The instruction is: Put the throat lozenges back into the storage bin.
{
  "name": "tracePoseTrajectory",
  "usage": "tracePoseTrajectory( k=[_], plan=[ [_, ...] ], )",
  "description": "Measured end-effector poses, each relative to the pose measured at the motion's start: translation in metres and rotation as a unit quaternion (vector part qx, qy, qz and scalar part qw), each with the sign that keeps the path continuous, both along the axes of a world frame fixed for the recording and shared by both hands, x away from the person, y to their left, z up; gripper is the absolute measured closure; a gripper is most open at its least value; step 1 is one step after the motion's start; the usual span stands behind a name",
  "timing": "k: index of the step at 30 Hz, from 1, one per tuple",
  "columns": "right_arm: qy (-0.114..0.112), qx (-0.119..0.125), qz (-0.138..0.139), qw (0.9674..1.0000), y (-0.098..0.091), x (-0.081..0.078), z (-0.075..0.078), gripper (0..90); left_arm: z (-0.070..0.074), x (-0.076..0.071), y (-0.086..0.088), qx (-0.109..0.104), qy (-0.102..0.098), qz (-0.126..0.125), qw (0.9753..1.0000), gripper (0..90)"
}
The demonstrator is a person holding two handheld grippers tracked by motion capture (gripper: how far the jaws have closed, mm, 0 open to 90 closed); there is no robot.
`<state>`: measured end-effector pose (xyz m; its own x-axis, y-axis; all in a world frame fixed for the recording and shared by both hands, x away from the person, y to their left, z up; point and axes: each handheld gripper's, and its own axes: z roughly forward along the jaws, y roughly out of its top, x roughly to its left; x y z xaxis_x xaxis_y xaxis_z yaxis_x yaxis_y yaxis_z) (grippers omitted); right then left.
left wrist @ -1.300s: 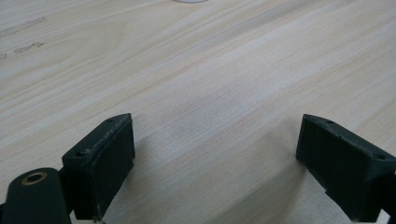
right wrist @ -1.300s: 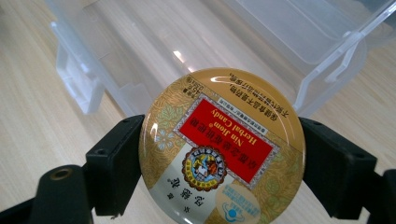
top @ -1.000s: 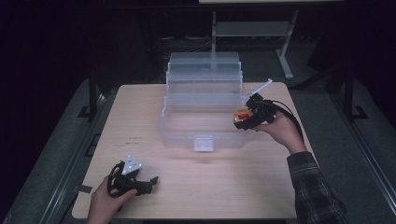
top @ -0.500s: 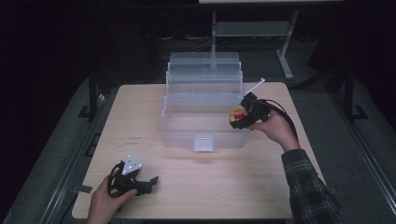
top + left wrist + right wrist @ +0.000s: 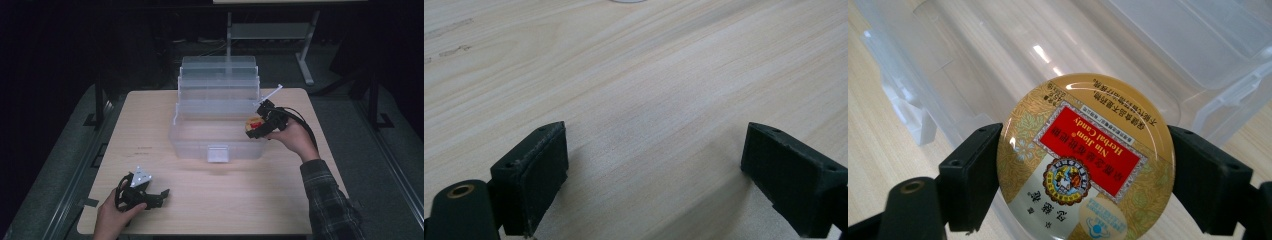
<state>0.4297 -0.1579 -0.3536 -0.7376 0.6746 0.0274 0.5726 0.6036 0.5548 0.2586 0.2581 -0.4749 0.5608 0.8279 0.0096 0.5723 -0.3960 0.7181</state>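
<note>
Though tiny overhead, candy tin (image 5: 1085,160) label legible.

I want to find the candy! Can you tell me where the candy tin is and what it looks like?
Look at the big clear plastic box in the middle of the wooden table. At its right edge, the right hand-held gripper holds the candy tin between its black jaws. It is round, shiny gold, with a red label reading "Nin Jiom Herbal Candy", the one colourful thing there.

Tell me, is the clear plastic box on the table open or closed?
Open. The clear box has its tiered trays folded back, and the right gripper holds a round candy tin over its open bottom compartment.
</note>
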Motion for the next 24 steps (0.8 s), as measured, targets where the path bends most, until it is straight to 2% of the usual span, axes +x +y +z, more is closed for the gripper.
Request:
tracePoseTrajectory(
  k=[15,24],
  plan=[
    [-0.009,0.008,-0.008,0.9999,-0.006,-0.004,0.007,15.8,0.000,0.000,0.000,0.000,0.000,-0.001,1.0000,10.7],
    [-0.018,0.015,-0.017,0.9996,-0.018,-0.014,0.012,10.7,0.000,0.000,-0.001,-0.002,0.000,-0.001,1.0000,10.7]
  ],
)
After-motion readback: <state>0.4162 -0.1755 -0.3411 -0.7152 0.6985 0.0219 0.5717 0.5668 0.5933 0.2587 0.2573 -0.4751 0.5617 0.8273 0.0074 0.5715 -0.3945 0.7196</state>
